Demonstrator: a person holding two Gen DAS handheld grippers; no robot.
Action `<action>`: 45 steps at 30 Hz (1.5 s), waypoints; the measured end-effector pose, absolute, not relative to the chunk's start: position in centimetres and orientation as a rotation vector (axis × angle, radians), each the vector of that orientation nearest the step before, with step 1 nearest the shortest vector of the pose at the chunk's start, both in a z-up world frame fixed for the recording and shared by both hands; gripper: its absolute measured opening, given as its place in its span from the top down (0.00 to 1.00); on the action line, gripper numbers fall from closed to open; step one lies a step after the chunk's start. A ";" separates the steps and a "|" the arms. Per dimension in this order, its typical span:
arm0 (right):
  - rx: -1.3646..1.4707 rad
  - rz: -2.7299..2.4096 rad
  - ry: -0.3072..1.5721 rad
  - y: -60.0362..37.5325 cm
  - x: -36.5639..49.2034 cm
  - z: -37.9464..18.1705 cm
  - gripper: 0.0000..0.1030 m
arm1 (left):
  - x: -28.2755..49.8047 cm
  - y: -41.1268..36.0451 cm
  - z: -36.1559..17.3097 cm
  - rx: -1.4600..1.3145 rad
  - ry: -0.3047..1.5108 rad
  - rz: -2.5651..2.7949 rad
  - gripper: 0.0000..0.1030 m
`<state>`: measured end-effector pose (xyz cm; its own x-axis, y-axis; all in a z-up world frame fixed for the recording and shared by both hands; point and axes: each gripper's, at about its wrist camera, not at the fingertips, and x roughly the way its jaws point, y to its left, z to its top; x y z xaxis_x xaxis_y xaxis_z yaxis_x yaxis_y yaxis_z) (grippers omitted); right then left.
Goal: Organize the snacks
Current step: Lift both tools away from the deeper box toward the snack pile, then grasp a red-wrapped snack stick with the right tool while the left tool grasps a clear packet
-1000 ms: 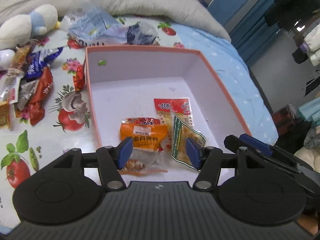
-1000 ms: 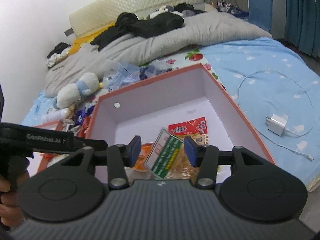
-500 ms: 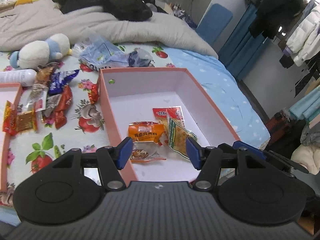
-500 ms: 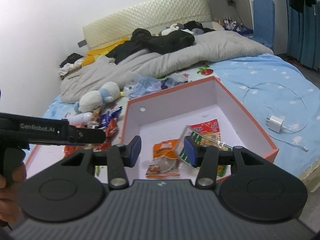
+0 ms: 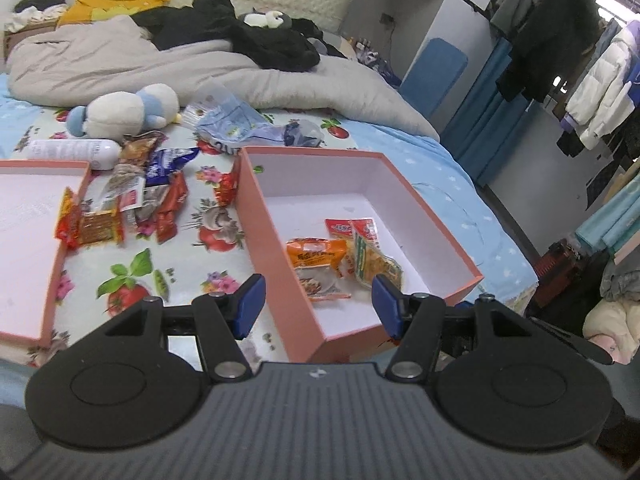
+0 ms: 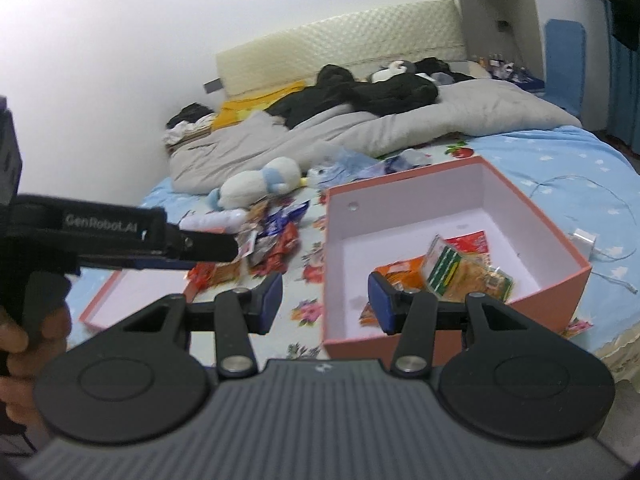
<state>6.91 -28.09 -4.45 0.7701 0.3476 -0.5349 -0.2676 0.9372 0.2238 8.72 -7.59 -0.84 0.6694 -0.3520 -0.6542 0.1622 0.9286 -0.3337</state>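
Observation:
A pink box sits on the bed and holds an orange packet, a red packet and a green-labelled packet. A loose pile of snack packets lies left of the box. My left gripper is open and empty, above the box's near left corner. My right gripper is open and empty, above the box's near left edge. The left gripper's body also shows in the right wrist view.
A second pink box lid lies left of the snack pile. A plush toy, a white bottle, plastic bags and a grey quilt lie further back. A white charger and cable lie right of the box.
Both grippers have pulled back and up from inside the box, so more of the bed shows. The green-labelled packet that sat between the right fingers now lies in the box.

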 end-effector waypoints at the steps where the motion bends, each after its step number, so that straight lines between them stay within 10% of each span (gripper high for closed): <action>1: 0.138 0.342 0.606 -27.9 6.4 -4.5 0.52 | 8.0 -7.3 -0.9 -0.259 0.782 -0.295 0.38; 45: 0.031 0.520 0.811 -13.9 21.2 -12.0 0.52 | 17.9 12.0 -12.3 -0.427 0.893 0.111 0.38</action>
